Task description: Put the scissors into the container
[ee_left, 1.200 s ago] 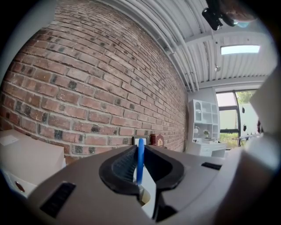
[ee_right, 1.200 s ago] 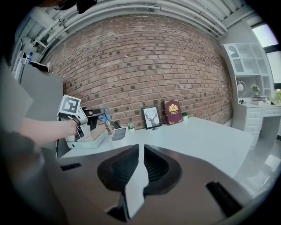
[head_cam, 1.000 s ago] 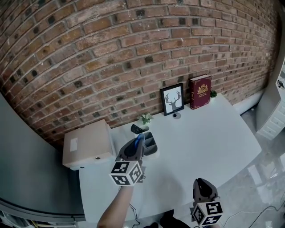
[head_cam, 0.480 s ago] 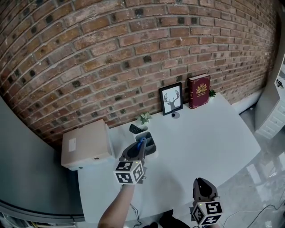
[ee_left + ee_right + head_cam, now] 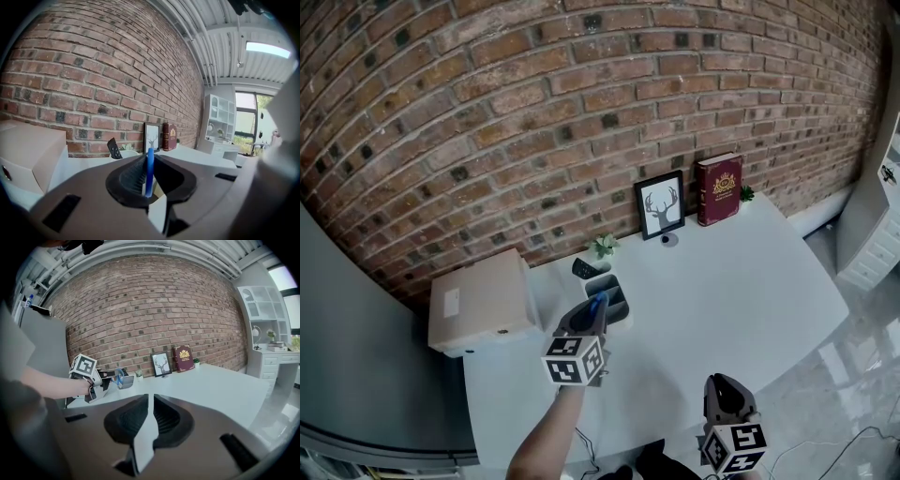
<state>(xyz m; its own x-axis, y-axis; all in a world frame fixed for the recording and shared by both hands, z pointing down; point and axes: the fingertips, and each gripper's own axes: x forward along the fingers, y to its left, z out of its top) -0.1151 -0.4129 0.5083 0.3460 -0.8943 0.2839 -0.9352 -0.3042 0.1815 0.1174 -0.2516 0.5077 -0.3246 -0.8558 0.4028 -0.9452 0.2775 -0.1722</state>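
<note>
The scissors (image 5: 598, 302) show as a blue handle (image 5: 149, 171) clamped upright between the jaws of my left gripper (image 5: 593, 307). That gripper hovers at the near edge of the grey container (image 5: 617, 306), which stands on the white table (image 5: 741, 281). The blades are hidden from me. In the right gripper view the left gripper (image 5: 105, 380) holds the blue scissors (image 5: 119, 377) just in front of the container (image 5: 126, 380). My right gripper (image 5: 724, 386) hangs low at the table's front edge, its jaws (image 5: 151, 401) nearly together with nothing between them.
A cardboard box (image 5: 481, 302) sits at the table's left. A black object (image 5: 584, 269) and a small plant (image 5: 603, 247) stand behind the container. A deer picture (image 5: 661, 206) and a red book (image 5: 719, 190) lean on the brick wall. A white shelf unit (image 5: 886, 234) is far right.
My left gripper has shifted only slightly with the scissors, staying by the container. The right gripper has not moved.
</note>
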